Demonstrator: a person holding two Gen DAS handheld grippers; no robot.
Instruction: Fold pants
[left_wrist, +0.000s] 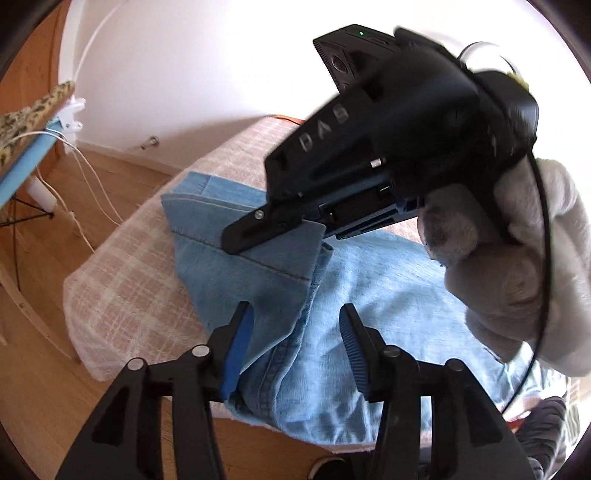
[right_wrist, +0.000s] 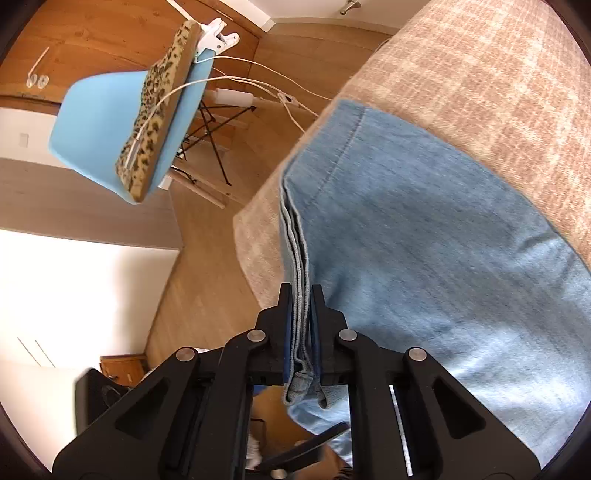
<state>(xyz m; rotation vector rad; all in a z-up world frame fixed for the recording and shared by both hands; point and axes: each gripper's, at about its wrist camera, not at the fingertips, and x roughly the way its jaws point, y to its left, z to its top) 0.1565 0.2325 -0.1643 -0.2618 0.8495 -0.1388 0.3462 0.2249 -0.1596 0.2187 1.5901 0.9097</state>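
Two hand-held grippers over lengthwise jeans (right_wrist: 424, 229): right (right_wrist: 301, 295) clamping stacked hems, left (left_wrist: 295, 317) agape.

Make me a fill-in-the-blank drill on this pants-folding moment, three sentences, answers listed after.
1. The right tongs are shut on the stacked edges of the light blue ____.
2. The left tongs hover over the denim with their jaws ____.
3. The pants lie on a beige checked cover, and beside it stands a chair coloured ____.

Missing words: pants; open; blue
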